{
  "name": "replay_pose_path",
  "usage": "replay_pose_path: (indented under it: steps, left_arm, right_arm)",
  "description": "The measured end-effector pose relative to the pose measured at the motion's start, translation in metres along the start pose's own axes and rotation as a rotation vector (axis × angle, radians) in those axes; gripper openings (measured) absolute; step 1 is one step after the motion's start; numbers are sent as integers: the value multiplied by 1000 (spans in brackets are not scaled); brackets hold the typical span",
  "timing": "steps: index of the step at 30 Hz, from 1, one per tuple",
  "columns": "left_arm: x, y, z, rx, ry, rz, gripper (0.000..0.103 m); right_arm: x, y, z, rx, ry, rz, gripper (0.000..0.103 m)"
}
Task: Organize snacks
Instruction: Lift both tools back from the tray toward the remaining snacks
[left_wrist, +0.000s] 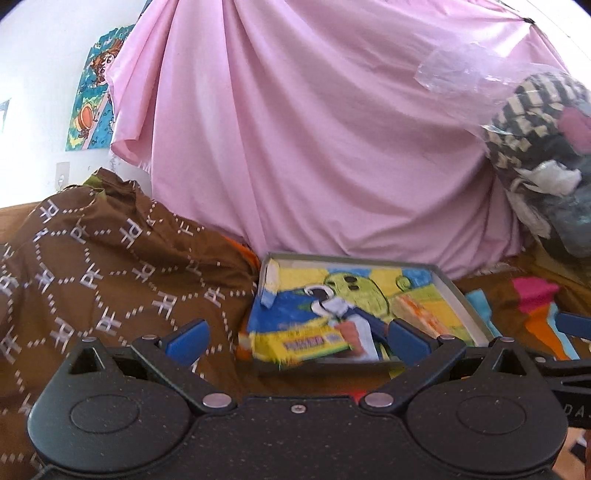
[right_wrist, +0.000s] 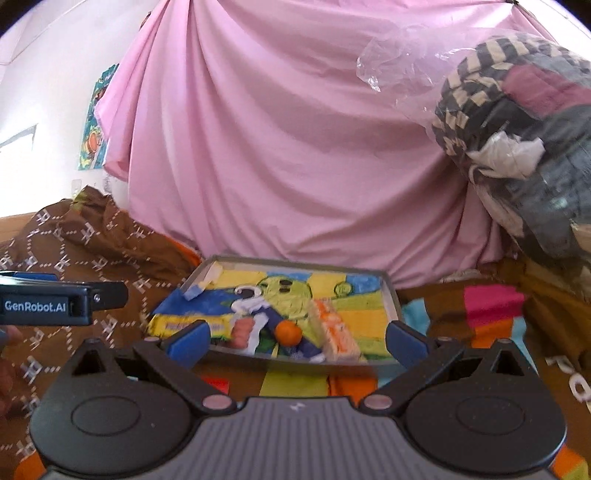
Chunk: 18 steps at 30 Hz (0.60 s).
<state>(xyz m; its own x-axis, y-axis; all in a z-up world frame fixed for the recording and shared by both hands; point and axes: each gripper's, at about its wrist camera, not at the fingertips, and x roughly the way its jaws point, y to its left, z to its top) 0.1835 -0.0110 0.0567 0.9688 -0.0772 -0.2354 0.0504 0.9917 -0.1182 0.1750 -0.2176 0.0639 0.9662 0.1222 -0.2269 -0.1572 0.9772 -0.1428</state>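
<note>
Both claws hang spread wide with nothing between their fingers, facing a shallow grey tray (right_wrist: 391, 295) lined with a bright cartoon drawing. The left claw (left_wrist: 295, 338) sits just before the tray's near left corner, where a yellow snack bar (left_wrist: 299, 345) lies partly over the rim. The right claw (right_wrist: 295, 341) faces the near edge; inside the tray lie the same yellow bar (right_wrist: 184, 326), an orange-and-white wafer pack (right_wrist: 334, 330) and a small round orange item (right_wrist: 289, 332), too blurred to name.

The step in hand looks like seating the yellow bar fully inside. The person would do well to close the left claw across the bar's narrow width, lift only slightly and lay it flat alongside the wafer pack, keeping the tray from sliding.

A rumpled brown patterned cloth (left_wrist: 92, 266) crowds the tray's left side and could snag a finger. A pink draped sheet (right_wrist: 295, 147) rises just behind, and a clear bag of clothes (right_wrist: 524, 147) looms at the right. The two claws are close together, so they may collide.
</note>
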Motion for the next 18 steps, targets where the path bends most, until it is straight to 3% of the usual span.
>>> replay_pose_path:
  steps: [18]
  left_arm:
    - [-98,9,-64,44,135,-19,102]
  right_arm:
    - [-81,4,-54,50,173,19,103]
